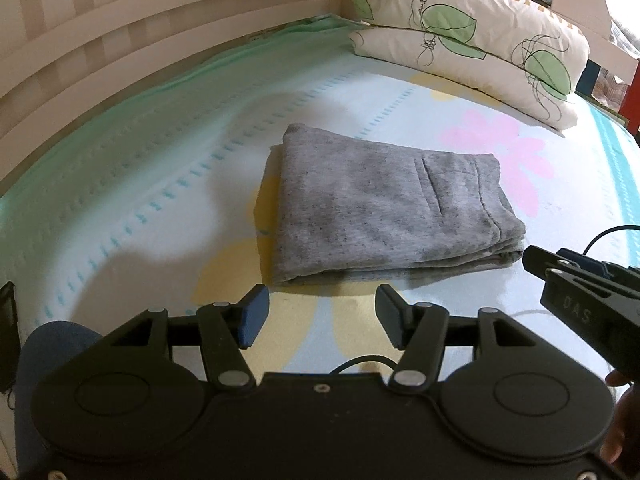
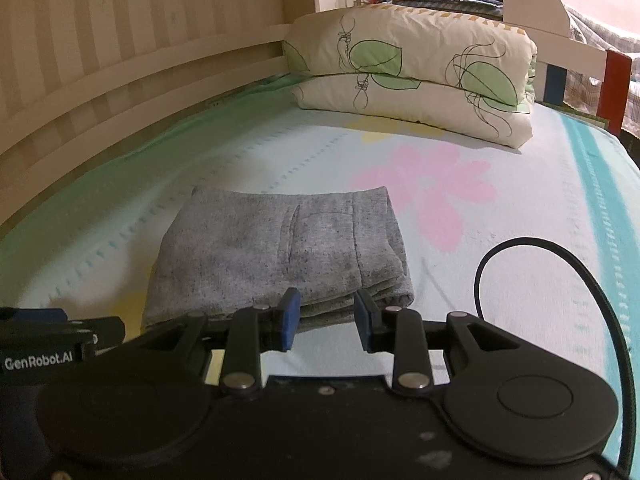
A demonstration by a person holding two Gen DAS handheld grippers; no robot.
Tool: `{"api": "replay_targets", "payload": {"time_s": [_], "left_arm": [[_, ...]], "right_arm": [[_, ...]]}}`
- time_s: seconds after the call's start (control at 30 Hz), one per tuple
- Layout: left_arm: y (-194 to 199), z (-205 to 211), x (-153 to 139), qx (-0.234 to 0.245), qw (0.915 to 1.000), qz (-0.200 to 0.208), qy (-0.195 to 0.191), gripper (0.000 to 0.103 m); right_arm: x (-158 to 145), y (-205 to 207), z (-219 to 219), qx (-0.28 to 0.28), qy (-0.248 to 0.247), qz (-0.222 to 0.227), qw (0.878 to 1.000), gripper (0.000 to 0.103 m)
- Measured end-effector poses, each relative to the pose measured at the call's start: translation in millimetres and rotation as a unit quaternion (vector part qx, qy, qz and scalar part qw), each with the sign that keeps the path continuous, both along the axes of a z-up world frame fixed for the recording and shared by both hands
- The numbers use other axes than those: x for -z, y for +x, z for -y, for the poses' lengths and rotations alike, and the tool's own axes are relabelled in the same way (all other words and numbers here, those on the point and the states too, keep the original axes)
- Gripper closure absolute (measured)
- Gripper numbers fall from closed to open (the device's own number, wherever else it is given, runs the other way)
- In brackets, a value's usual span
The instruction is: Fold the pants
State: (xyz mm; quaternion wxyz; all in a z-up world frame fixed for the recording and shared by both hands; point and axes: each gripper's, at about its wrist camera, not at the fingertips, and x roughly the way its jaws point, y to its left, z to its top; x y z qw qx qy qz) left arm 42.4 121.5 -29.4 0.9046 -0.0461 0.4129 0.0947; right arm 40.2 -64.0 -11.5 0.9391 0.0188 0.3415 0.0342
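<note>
As I look along both tools, the grey pants [image 1: 384,208] lie on the bed sheet [image 1: 160,184] as a compact folded packet of several layers, with a back pocket slit on top. They are in the middle of the bed, nearer to me than the folded quilt with green leaves [image 1: 472,40] at the far end, and well apart from the wooden bed rail [image 1: 120,40] on the left.

My left gripper [image 1: 320,312] hangs just in front of the near edge of the packet, its jaws spread, with nothing between them. My right gripper [image 2: 326,320] is at the near right corner of the packet; its jaws stand apart, less wide than the left ones, and hold no cloth. I cannot tell if its pads brush the fabric edge or are only close above it.

I judge that the folding itself is finished and that this is the release step. The next move asks only that I pull both tools away cleanly, without catching the loose layers at the near right corner, and watch that the black cable [image 2: 560,264] on the right does not drag over the packet.
</note>
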Motion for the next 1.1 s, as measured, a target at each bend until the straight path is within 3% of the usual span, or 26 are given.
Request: {"api": "replay_targets", "payload": {"time_s": [1.1], "left_arm": [[4.0, 5.2, 8.7, 0.001, 0.9994, -0.033, -0.001, 0.040]], "right_arm": [[8.8, 4.5, -5.4, -0.005, -0.001, -0.022, 1.000, 0.070]]}}
